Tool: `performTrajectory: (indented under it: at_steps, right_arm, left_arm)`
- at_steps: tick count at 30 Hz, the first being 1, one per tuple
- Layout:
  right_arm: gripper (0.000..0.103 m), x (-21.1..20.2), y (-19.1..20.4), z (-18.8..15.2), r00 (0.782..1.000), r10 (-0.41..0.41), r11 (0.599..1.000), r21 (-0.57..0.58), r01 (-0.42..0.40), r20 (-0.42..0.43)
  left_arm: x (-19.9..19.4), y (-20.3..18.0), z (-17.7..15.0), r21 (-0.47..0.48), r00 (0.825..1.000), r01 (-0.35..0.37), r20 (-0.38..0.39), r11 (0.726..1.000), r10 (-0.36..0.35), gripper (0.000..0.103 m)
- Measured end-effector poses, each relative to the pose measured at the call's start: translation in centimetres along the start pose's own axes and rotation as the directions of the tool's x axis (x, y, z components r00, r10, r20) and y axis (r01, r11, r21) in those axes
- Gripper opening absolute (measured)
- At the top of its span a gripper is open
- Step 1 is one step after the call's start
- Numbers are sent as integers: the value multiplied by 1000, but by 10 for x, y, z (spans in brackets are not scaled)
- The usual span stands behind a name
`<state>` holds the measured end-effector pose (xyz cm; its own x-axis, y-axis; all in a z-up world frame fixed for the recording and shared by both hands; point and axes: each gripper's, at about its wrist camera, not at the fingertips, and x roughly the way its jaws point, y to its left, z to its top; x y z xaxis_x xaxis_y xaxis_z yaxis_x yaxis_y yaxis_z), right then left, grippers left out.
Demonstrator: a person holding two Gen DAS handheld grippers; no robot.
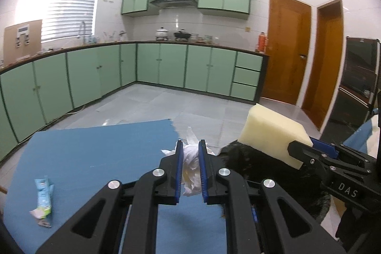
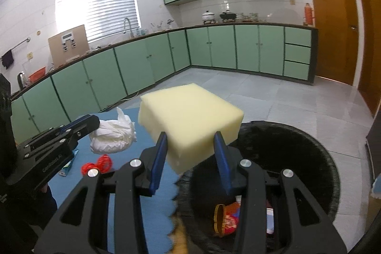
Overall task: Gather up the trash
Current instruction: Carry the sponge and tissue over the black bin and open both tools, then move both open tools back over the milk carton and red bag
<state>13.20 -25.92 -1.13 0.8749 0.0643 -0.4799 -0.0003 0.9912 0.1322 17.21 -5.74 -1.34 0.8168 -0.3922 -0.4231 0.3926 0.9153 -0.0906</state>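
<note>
Left hand-held gripper (image 1: 190, 149) clamped on crumpled tissue (image 1: 190, 158); right hand-held gripper (image 2: 190, 142) pinching foam block (image 2: 190, 116) over black bin (image 2: 297, 146). Bin already part-filled. Left on blue worktop (image 1: 83, 154): wrapper (image 1: 44, 196), red rings (image 2: 97, 164).

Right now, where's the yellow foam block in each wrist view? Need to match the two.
Left wrist: yellow foam block at right of centre, pinched by the right tongs coming in from the right edge, above the black bin.
Right wrist: yellow foam block at centre, between this camera's own fingers, over the bin's near rim.
Shared landmark: the crumpled white tissue held in the left tongs.
</note>
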Motion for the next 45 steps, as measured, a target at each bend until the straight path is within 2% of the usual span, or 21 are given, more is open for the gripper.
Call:
performTrajectory:
  at_steps: [10,16,23,26,27,28,29,30,32,34,36,38,41,45]
  right_arm:
    - [38,-3,-59,-13,996,-87,995,38,87,-13]
    - [38,2,-93,-29,989,-140,988,61,143,-39]
    - [39,22,-127,-48,977,-190,977,75,198,-98]
    - [42,33,-134,-54,969,-218,971,72,227,-119]
    - [48,36,-137,-57,966,-223,970,71,234,-130]
    - [65,37,-144,-60,963,-233,968,68,243,-134]
    - [71,38,-147,-64,958,-247,964,67,259,-143]
    - [71,37,-148,-67,957,-253,962,66,265,-143]
    - [72,34,-149,-69,955,-261,960,66,273,-142]
    - [80,27,-149,-71,953,-273,956,72,284,-134]
    - [89,21,-149,-69,951,-283,952,83,294,-123]
    - [92,12,-143,-64,955,-277,953,100,287,-107]
    - [95,5,-128,-53,962,-257,956,120,268,-95]
    - [96,-1,-94,-39,979,-197,971,126,203,-61]
  left_arm:
    - [39,-62,8,36,995,102,3,994,-102,13]
    - [64,-94,-7,67,989,142,-41,988,-140,13]
    - [98,-117,-27,84,983,155,-109,984,-145,13]
    - [112,-124,-33,85,980,158,-137,984,-146,14]
    - [116,-125,-34,84,978,161,-148,983,-147,14]
    - [119,-125,-36,78,977,160,-155,984,-147,17]
    - [121,-124,-35,74,976,161,-159,984,-148,29]
    - [122,-123,-34,68,976,160,-163,985,-147,34]
    - [120,-119,-32,64,977,152,-160,986,-140,36]
    - [117,-112,-29,58,979,143,-154,988,-133,44]
    - [109,-101,-25,48,984,122,-136,991,-115,59]
    - [99,-88,-21,39,988,107,-119,993,-102,69]
    - [83,-68,-17,35,991,90,-103,995,-86,74]
    - [52,-28,-15,7,997,28,-77,1000,-27,79]
